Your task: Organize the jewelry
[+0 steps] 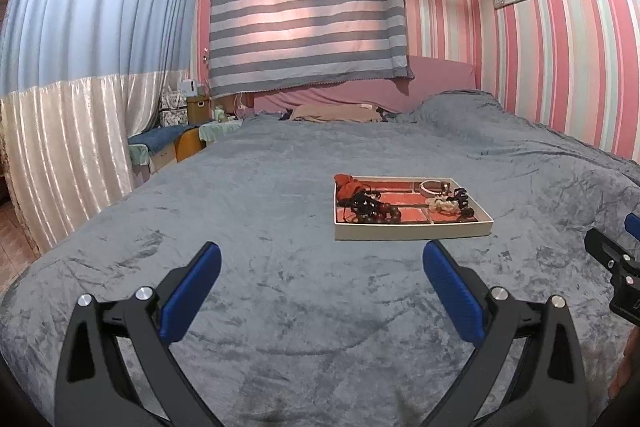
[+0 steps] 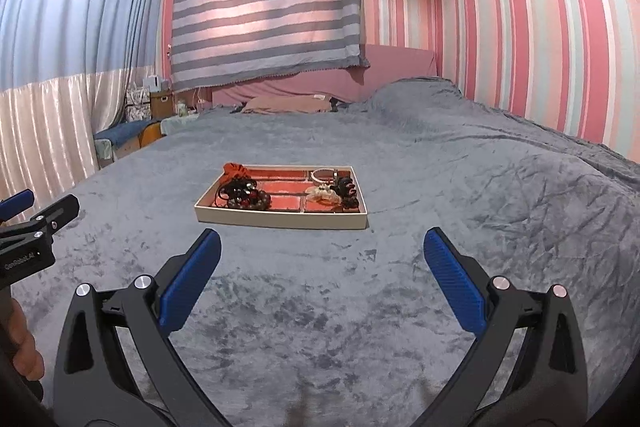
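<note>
Task at start, by my judgement: jewelry heaped unsorted in tray [image 2: 280, 221] at 12 o'clock. Left gripper [image 1: 322, 269] & right gripper [image 2: 322, 257] both spread wide, empty.

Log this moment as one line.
left gripper: open, empty | right gripper: open, empty | shallow white red-lined jewelry tray: on grey blanket, untouched

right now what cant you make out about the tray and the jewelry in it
- Tray compartments: both views, tangled pieces cover the dividers, so the count is unclear.
- Dark beads: too small and tangled to tell one strand from several.
- Red item: too small to identify.
- Right gripper: left wrist view, cut off by the edge.
</note>
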Tool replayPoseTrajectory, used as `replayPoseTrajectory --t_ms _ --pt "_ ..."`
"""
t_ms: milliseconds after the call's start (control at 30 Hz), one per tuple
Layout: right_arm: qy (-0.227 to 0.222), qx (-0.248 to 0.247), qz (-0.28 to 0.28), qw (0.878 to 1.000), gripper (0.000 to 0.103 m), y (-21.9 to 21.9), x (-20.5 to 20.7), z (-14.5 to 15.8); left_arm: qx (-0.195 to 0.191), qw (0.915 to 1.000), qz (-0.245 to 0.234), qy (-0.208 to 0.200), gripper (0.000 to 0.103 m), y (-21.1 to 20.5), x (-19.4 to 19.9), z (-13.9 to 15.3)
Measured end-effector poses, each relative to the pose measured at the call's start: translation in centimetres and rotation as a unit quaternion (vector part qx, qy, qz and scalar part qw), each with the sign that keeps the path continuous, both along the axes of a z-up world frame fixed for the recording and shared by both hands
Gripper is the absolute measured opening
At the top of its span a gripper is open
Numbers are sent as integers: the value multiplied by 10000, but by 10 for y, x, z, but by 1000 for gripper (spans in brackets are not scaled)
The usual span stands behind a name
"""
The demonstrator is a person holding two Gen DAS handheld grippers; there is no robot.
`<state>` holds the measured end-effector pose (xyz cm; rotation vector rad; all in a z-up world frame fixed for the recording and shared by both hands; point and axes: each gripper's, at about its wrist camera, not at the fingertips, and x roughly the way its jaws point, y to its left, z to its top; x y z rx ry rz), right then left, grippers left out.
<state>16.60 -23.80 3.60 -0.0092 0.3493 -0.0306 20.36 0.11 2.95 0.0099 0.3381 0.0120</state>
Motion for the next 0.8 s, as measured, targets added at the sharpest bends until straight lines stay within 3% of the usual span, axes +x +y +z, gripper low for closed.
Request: replayPoseTrajectory --t_ms 800 --pt "-62 35 -92 9999 99 -3 -12 -17 -9 10000 -9 -50 99 6 -13 -13"
